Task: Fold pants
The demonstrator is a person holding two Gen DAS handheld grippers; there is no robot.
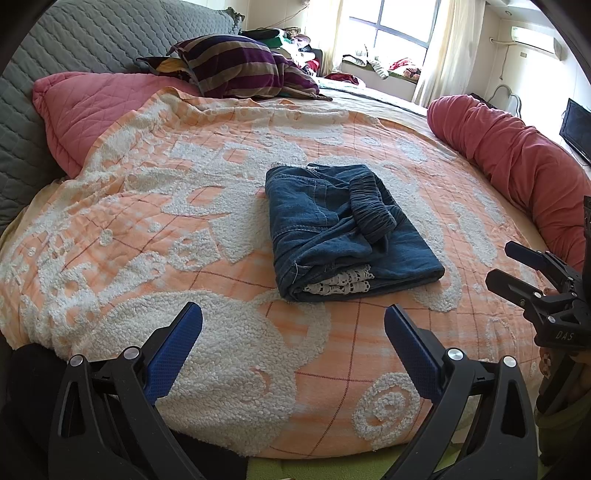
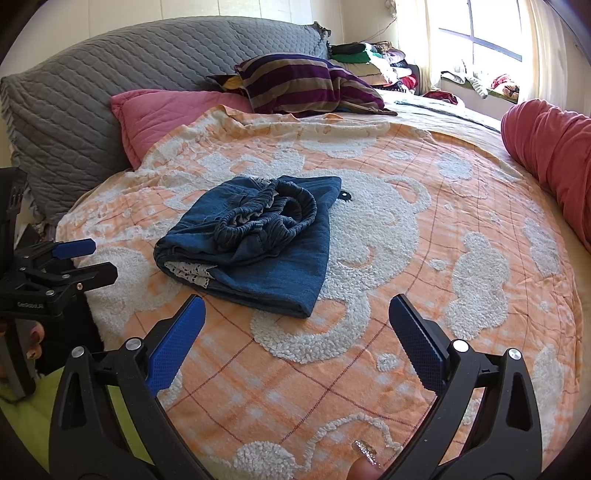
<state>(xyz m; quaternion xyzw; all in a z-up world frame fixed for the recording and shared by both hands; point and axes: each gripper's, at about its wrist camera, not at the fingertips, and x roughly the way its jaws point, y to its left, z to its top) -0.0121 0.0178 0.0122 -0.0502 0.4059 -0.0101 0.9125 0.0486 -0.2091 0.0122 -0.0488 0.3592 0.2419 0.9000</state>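
Bright window daylight, glare, fisheye-warped edges

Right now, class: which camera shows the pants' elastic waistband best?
The right wrist view: the waistband lies fully on top of the folded pants, loop open. The left wrist view shows it only side-on.

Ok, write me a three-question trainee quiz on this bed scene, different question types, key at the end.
1. True or false: the left gripper is shut on the pants.
2. Multiple choice: the pants lie (A) spread flat at full length, (B) folded into a compact bundle on the orange blanket, (C) draped over the striped pillow.
3. Fill in: the trim peeking from the bundle's near edge is white ____.

Key
1. False; both it and the right gripper are open and clear of the pants.
2. B
3. lace
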